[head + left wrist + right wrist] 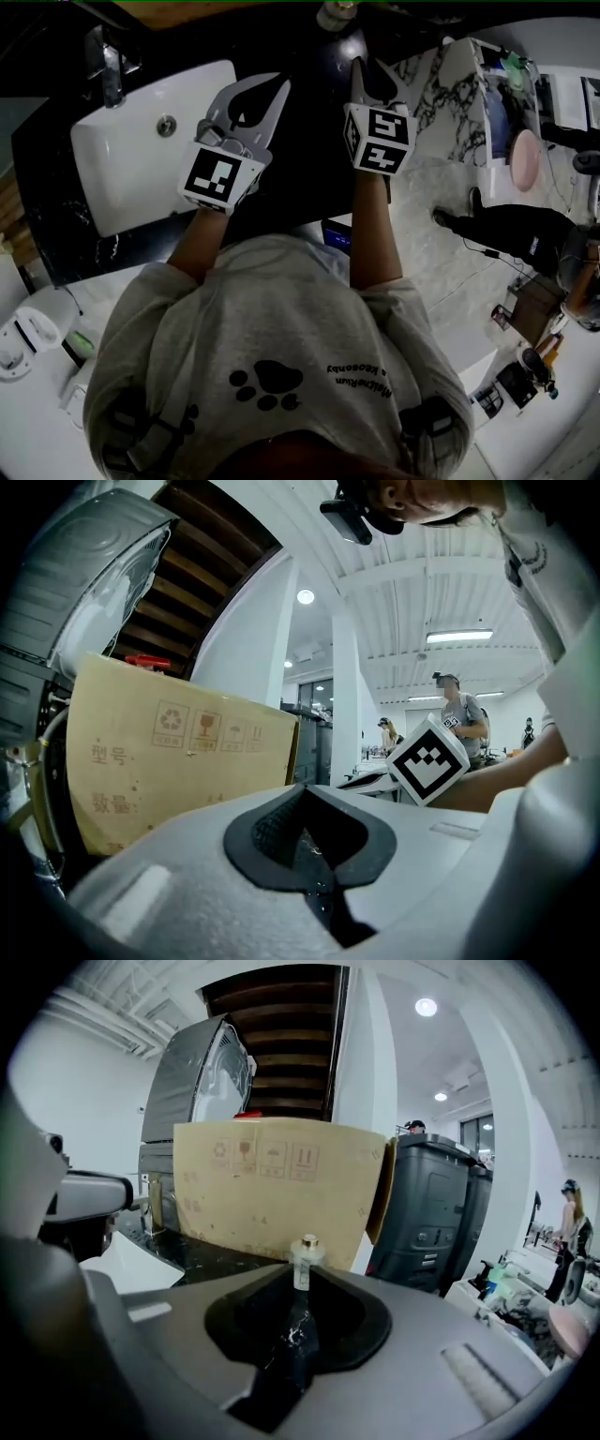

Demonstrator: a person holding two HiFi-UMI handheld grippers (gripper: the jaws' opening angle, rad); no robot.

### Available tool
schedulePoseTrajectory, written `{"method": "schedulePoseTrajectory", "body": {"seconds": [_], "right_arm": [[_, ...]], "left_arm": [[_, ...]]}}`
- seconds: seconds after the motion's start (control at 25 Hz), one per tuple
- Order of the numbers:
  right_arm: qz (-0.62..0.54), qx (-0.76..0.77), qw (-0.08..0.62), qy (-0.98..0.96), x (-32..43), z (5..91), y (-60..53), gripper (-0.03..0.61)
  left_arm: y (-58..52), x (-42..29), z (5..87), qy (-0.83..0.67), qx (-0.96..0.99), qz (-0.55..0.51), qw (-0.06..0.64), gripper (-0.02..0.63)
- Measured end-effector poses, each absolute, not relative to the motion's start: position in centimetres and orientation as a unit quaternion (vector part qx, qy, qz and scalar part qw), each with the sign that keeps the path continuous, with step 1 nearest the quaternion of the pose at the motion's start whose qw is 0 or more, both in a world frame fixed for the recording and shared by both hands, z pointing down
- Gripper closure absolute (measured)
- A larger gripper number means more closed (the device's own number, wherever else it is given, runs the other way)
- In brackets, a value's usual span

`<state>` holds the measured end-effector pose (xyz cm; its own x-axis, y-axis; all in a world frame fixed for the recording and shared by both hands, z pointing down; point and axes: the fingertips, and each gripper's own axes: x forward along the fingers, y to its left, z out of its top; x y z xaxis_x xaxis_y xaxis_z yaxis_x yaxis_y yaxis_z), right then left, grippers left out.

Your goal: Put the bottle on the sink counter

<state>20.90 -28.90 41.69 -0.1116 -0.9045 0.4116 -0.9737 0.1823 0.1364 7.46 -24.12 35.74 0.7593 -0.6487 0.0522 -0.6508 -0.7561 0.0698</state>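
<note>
A small clear bottle (305, 1258) with a gold cap stands upright on the black marble sink counter (309, 159), seen at the top edge of the head view as bottle (336, 13). My right gripper (372, 77) hovers over the counter with its tips a short way before the bottle and not touching it. Its jaws stand close together with nothing between them. My left gripper (251, 101) hangs over the counter beside the white basin (141, 155), jaws together and empty. Through its own camera I see only the left gripper (314, 855) and the room behind.
A chrome faucet (108, 66) stands behind the basin. A cardboard box (281, 1194) leans at the counter's back, with a grey bin (431, 1213) to its right. A person in black (511, 234) stands on the marble floor at the right. White shelves hold toiletries (511, 122).
</note>
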Motion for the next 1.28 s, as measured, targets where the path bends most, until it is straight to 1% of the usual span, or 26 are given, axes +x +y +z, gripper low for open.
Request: {"method": "schedulePoseTrajectory", "body": {"seconds": [0.08,0.2,0.44,0.72,0.84,1.12,1.28], "right_arm": [[0.09,0.64,0.196,-0.738,20.4,40.8,-27.4,0.576],[0.101,0.65,0.172,-0.734,20.0,39.5,-25.2,0.577],[0.086,0.682,0.122,-0.716,19.7,35.6,-21.0,0.577],[0.058,0.705,0.084,-0.702,18.3,31.4,-16.2,0.577],[0.048,0.705,0.075,-0.703,17.5,30.1,-14.4,0.577],[0.034,0.695,0.051,-0.716,15.4,28.4,-10.8,0.577],[0.025,0.679,0.056,-0.731,14.2,28.1,-9.7,0.577]], "left_arm": [[-23.3,6.9,35.1,-0.345,0.938,0.011,0.038,0.614],[-22.1,6.4,34.3,-0.34,0.94,0.01,0.036,0.614],[-19.8,5.2,33.0,-0.331,0.943,0.01,0.046,0.614],[-17.6,3.6,31.7,-0.327,0.943,0.005,0.055,0.614],[-16.6,3.3,31.0,-0.33,0.942,0.005,0.056,0.614],[-14.2,2.8,28.5,-0.353,0.935,-0.007,0.03,0.614],[-12.8,3.3,27.4,-0.36,0.933,-0.008,0.016,0.614]]}}
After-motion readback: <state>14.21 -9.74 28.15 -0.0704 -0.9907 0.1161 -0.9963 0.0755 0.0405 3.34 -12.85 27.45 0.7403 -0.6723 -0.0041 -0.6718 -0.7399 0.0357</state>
